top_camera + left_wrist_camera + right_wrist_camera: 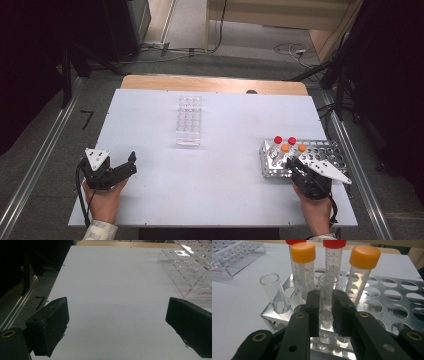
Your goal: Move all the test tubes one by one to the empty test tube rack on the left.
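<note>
Right gripper (325,312) level at metal rack (387,305), clamped on uncapped glass tube (326,287), left gripper (117,322) resting, jaws apart.

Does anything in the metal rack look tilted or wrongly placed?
Yes. In the metal rack, the open glass tube at the front corner leans sideways, while the capped tubes stand upright. The right hand-held gripper is shut on another uncapped tube, which stands straight. Nothing looks spilled or broken.

Right gripper (326,312) apparently clamps an uncapped clear tube (326,300) in the metal rack (387,305)
</note>
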Motion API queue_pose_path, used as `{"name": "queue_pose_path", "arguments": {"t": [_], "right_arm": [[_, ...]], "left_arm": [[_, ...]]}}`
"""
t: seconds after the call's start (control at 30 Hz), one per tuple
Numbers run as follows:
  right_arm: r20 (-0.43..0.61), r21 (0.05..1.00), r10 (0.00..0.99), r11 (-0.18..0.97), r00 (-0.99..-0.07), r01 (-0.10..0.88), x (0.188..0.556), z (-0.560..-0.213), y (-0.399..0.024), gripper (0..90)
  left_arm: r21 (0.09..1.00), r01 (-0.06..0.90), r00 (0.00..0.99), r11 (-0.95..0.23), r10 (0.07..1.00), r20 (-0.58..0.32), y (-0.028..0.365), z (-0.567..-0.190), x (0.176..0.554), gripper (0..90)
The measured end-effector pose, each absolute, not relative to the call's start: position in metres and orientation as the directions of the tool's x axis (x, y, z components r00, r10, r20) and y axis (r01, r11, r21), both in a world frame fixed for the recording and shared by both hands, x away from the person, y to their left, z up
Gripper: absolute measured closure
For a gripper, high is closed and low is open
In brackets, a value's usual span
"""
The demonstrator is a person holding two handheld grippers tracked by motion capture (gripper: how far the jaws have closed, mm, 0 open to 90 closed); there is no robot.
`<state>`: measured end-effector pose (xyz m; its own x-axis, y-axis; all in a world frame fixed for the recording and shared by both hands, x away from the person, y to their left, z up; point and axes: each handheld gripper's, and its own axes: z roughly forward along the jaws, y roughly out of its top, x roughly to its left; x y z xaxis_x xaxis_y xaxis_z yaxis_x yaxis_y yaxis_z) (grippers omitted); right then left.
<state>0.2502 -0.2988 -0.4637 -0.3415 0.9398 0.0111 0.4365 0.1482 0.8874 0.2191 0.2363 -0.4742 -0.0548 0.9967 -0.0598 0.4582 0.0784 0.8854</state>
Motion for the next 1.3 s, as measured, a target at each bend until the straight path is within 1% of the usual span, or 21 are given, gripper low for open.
{"name": "queue_pose_path", "arguments": {"t": [0.33, 0.5, 0.67, 0.9, 1.0, 1.1, 1.13, 1.3], "right_arm": [[0.033, 0.92, 0.941, 0.103, -0.338, 0.377, 0.24, -0.439, -0.306, 73.1], [0.031, 0.94, 0.939, 0.089, -0.344, 0.328, 0.229, -0.419, -0.31, 73.3], [0.034, 0.944, 0.933, 0.088, -0.359, 0.319, 0.222, -0.41, -0.312, 73.4], [0.02, 0.932, 0.908, 0.135, -0.419, 0.336, 0.212, -0.41, -0.302, 73.4], [0.024, 0.933, 0.887, 0.146, -0.461, 0.329, 0.207, -0.409, -0.29, 73.3], [0.026, 0.933, 0.871, 0.156, -0.491, 0.325, 0.205, -0.409, -0.279, 73.4], [0.025, 0.931, 0.865, 0.162, -0.501, 0.326, 0.205, -0.409, -0.276, 73.4], [0.025, 0.926, 0.847, 0.181, -0.531, 0.332, 0.207, -0.412, -0.262, 73.4]], "left_arm": [[0.886, 0.457, -0.053, 0.08, 0.997, -0.062, 0.236, -0.474, 0.219, 5.5], [0.887, 0.455, -0.056, 0.082, 0.996, -0.063, 0.236, -0.474, 0.219, 5.6], [0.886, 0.455, -0.054, 0.082, 0.996, -0.064, 0.236, -0.474, 0.219, 5.5], [0.886, 0.455, -0.048, 0.093, 0.996, -0.08, 0.233, -0.472, 0.221, 5.5], [0.885, 0.458, -0.04, 0.088, 0.996, -0.079, 0.228, -0.472, 0.225, 5.5], [0.879, 0.471, -0.023, 0.076, 0.997, -0.074, 0.221, -0.473, 0.231, 5.5], [0.878, 0.474, -0.002, 0.069, 0.997, -0.077, 0.216, -0.472, 0.233, 5.5], [0.878, 0.476, 0.03, 0.054, 0.997, -0.078, 0.204, -0.468, 0.235, 5.4]]}}
